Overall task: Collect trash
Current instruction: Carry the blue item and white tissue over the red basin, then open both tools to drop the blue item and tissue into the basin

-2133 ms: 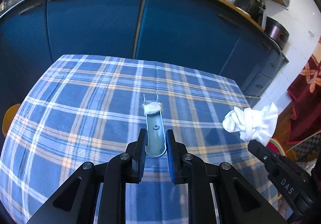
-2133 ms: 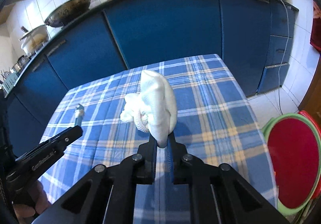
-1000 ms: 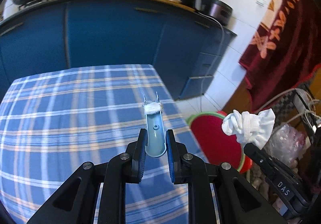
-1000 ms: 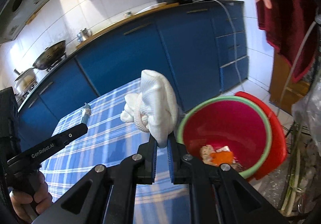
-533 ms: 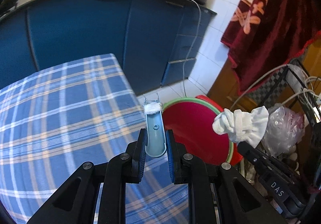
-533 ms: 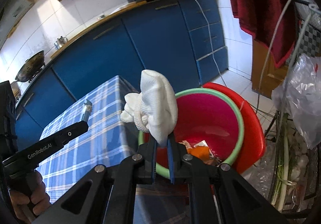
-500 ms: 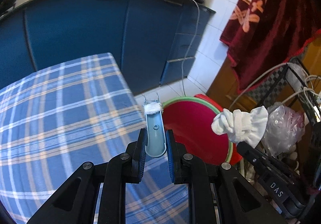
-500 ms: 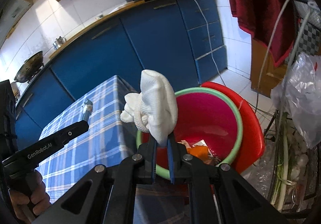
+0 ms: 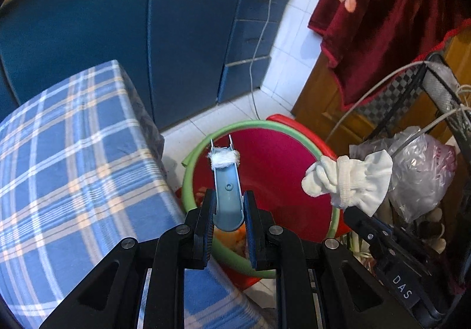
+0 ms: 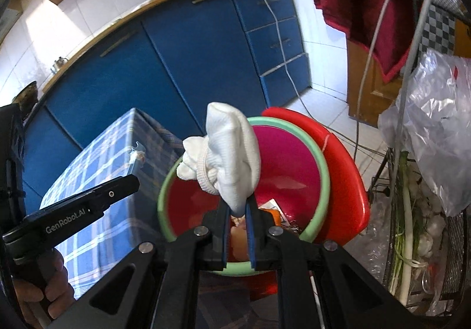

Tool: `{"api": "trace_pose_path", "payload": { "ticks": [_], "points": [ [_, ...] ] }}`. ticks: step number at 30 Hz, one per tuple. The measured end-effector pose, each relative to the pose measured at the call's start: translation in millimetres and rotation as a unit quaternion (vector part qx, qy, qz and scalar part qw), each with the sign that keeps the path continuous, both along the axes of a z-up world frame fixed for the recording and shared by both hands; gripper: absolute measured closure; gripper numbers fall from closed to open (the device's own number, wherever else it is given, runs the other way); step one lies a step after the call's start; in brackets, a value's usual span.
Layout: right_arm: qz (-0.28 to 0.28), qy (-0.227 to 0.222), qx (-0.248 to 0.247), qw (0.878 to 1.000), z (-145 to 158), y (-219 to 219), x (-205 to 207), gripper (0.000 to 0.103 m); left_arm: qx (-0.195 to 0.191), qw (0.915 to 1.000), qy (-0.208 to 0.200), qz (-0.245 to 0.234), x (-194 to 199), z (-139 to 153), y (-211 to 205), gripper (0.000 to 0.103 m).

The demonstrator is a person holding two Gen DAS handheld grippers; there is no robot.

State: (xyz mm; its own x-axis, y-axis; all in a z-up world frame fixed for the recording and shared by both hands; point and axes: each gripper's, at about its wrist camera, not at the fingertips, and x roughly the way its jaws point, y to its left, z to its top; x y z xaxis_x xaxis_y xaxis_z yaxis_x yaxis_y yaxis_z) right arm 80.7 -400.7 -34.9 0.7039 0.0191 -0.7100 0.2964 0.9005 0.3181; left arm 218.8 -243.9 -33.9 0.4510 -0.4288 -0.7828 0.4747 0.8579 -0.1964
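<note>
- The left gripper [image 9: 228, 224] reaches past the table [image 9: 73, 170] edge, pinching a blue stick [image 9: 227, 190] above the red bin [image 9: 270, 173].
- The right gripper [image 10: 238, 229] points down over the bin, clamping a white sock [image 10: 232, 161].

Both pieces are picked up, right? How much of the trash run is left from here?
Pickup looks done: the left gripper clamps the blue-grey plastic piece, and the right gripper pinches the white cloth. Both are held above the red bin, which already holds scraps. What remains is releasing them into it.
</note>
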Motion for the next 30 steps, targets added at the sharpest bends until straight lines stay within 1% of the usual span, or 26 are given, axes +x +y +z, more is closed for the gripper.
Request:
{"api": "trace_pose_path", "payload": {
  "ticks": [7,10,11,13,14,15,17,20,30],
  "points": [
    [-0.008,0.017,0.005,1.000,-13.5,-9.3,7.8,0.091,0.013,0.9998,0.014,-0.006,10.0,-13.1,-13.5,0.084],
    [-0.009,0.019,0.010,1.000,-15.9,-11.2,9.1,0.085,0.013,0.9997,0.019,-0.004,11.8,-16.0,-16.0,0.084],
    [-0.009,0.019,0.012,1.000,-16.6,-12.0,9.1,0.085,0.014,0.9997,0.020,-0.005,12.0,-16.1,-16.9,0.084],
    [-0.010,0.019,0.014,1.000,-17.3,-13.0,9.1,0.084,0.013,0.9996,0.025,-0.006,12.8,-17.1,-17.4,0.077],
    [-0.009,0.018,0.016,1.000,-17.8,-13.4,9.1,0.080,0.014,0.9996,0.026,-0.005,13.0,-17.6,-18.3,0.068],
    [-0.010,0.018,0.017,1.000,-17.8,-13.4,9.0,0.078,0.014,0.9996,0.024,-0.003,12.9,-17.1,-18.1,0.064],
    [-0.012,0.015,0.020,1.000,-16.8,-13.4,8.1,0.069,0.015,0.9997,0.020,-0.002,12.2,-15.7,-17.4,0.064],
    [-0.013,0.010,0.022,1.000,-14.1,-12.6,6.3,0.064,0.011,0.9998,0.017,0.001,11.4,-11.6,-14.1,0.064],
    [-0.007,-0.008,0.018,1.000,3.8,-0.4,-4.7,0.058,0.003,0.9998,0.000,0.018,-1.7,6.0,11.2,0.064]
  ]
}}
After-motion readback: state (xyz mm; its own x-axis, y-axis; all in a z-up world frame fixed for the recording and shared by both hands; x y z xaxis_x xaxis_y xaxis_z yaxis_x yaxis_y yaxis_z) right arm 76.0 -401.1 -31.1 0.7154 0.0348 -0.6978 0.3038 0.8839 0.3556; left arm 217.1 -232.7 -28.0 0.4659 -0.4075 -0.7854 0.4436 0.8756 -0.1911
